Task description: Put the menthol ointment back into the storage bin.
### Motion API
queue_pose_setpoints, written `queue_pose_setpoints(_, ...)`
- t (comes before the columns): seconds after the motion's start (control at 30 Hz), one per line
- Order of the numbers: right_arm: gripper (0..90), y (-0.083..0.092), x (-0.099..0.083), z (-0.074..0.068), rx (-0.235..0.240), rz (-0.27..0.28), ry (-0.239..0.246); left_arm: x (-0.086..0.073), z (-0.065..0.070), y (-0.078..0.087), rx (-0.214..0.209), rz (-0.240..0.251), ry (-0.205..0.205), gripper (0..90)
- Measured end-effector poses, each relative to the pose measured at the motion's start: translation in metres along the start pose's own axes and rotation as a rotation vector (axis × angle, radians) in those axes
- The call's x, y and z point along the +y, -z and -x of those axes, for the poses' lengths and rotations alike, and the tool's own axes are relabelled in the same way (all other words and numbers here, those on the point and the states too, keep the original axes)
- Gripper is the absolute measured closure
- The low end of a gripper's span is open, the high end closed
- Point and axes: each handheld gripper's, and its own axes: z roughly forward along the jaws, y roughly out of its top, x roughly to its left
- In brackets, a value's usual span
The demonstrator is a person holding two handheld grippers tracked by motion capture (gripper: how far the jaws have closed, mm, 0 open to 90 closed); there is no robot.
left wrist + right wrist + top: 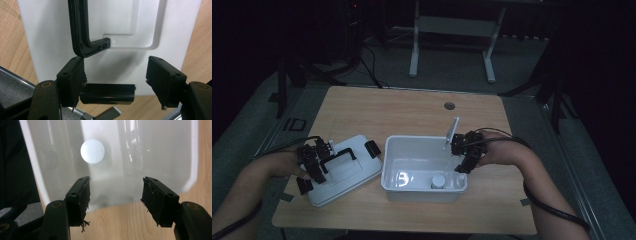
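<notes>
One white tub, one lid, one bottle, two tools.

Glossy white plastic box, wood-grain table

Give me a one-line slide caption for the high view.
Left gripper over the white lid, right gripper open above the white bin with a small bottle inside.

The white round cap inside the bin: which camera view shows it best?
The right gripper view: the white round cap sits large and unobstructed on the floor of the white bin. In the high view, the cap looks small near the bin's front wall. The left gripper view faces the lid.
</notes>
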Motion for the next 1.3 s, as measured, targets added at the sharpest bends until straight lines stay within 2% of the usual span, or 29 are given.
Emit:
queue_pose_setpoints(0.1,38.3,0.003,-0.013,0.001,-0.004,-0.004,-0.016,-0.001,0.0,0.0,-0.001,0.004,0.003,31.1)
queue_pose_setpoints(0.2,38.2,0.004,-0.017,0.002,-0.002,-0.008,-0.024,-0.002,-0.001,0.001,0.002,0.004,0.003,31.1)
queue_pose_setpoints(0.27,37.8,0.002,-0.034,0.003,0.008,-0.027,-0.061,-0.002,-0.002,0.001,0.004,0.013,0.002,31.1)
queue_pose_setpoints(0.47,24.8,-0.011,-0.06,0.004,0.044,-0.065,-0.132,-0.001,-0.002,0.001,0.012,0.012,0.001,31.1)
queue_pose_setpoints(0.63,17.6,-0.028,-0.08,0.005,0.06,-0.07,-0.144,0.002,-0.005,-0.001,0.018,0.017,0.001,31.2)
queue_pose_setpoints(0.7,17.2,-0.035,-0.087,0.003,0.055,-0.084,-0.137,0.004,-0.006,-0.002,0.026,0.021,-0.001,31.3)
queue_pose_setpoints(0.9,15.3,-0.053,-0.101,0.001,0.049,-0.06,-0.139,0.009,-0.006,-0.006,0.044,0.032,-0.026,33.1)
queue_pose_setpoints(0.93,15.3,-0.056,-0.104,0.001,0.057,-0.063,-0.145,0.011,-0.007,-0.006,0.059,0.031,-0.027,33.1)
queue_pose_setpoints(1.03,15.4,-0.067,-0.11,0.0,0.066,-0.083,-0.155,0.013,-0.009,-0.008,0.044,0.029,-0.023,41.1)
queue_pose_setpoints(1.07,15.4,-0.071,-0.113,-0.001,0.064,-0.09,-0.157,0.014,-0.011,-0.011,0.032,0.016,-0.005,42.2)
queue_pose_setpoints(1.13,15.4,-0.075,-0.116,-0.001,0.065,-0.081,-0.162,0.015,-0.012,-0.013,0.035,0.0,0.006,48.6)
queue_pose_setpoints(1.17,15.4,-0.075,-0.116,-0.001,0.065,-0.081,-0.162,0.016,-0.012,-0.014,0.039,-0.008,0.006,48.6)
queue_pose_setpoints(1.3,15.4,-0.083,-0.121,-0.003,0.06,-0.101,-0.169,0.018,-0.011,-0.014,0.03,-0.002,-0.003,59.0)
